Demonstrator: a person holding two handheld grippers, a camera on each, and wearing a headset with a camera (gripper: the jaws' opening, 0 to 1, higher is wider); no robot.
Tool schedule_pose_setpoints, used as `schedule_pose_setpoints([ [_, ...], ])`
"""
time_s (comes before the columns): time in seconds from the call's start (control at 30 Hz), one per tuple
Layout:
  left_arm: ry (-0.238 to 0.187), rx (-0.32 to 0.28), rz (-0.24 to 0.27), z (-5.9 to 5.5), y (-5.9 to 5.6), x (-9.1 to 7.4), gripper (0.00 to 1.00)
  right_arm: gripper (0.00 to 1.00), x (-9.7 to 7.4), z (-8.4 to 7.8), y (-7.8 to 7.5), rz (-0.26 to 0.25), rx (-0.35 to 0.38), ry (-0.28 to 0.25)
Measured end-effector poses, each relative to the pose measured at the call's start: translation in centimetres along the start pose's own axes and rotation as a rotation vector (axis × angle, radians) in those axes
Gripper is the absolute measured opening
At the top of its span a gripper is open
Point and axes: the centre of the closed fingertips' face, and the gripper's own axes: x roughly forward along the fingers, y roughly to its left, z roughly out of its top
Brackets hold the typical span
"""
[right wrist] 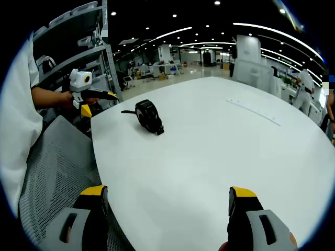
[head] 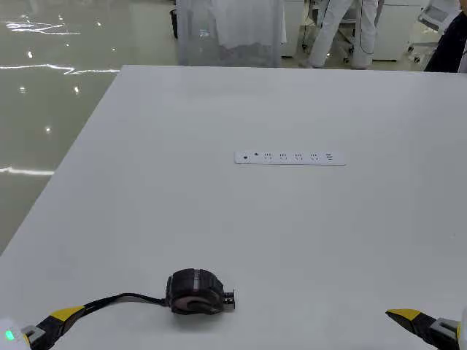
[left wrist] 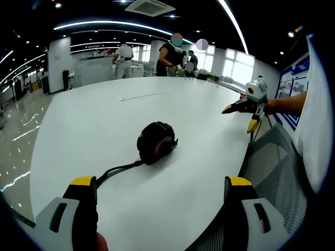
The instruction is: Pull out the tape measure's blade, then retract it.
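At the near edge of the table (head: 292, 219), left of centre: black tape measure (head: 195, 292), blade tip (head: 229, 299) facing right, untouched; left gripper (left wrist: 161, 183) and right gripper (right wrist: 167, 191) both spread wide, empty; advise left steadying the case, right pinching the tip squarely.

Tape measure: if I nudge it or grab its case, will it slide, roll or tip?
The tape measure seems to stand on its narrow edge, so a sideways push might tip it flat. On the smooth table it would probably slide rather than grip. Its strap looks floppy and would likely just trail behind.
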Motion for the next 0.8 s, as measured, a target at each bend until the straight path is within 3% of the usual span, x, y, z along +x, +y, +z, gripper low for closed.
schedule_pose_setpoints([
  [0.5,0.011,-0.003,-0.009,0.00,0.01,0.22,0.99,0.98,0.09,-0.42,-0.63,0.004,0.006,0.014],
  [0.8,0.018,-0.021,-0.015,0.00,0.02,0.41,0.96,0.95,0.35,0.28,-0.93,0.003,-0.003,0.000],
])
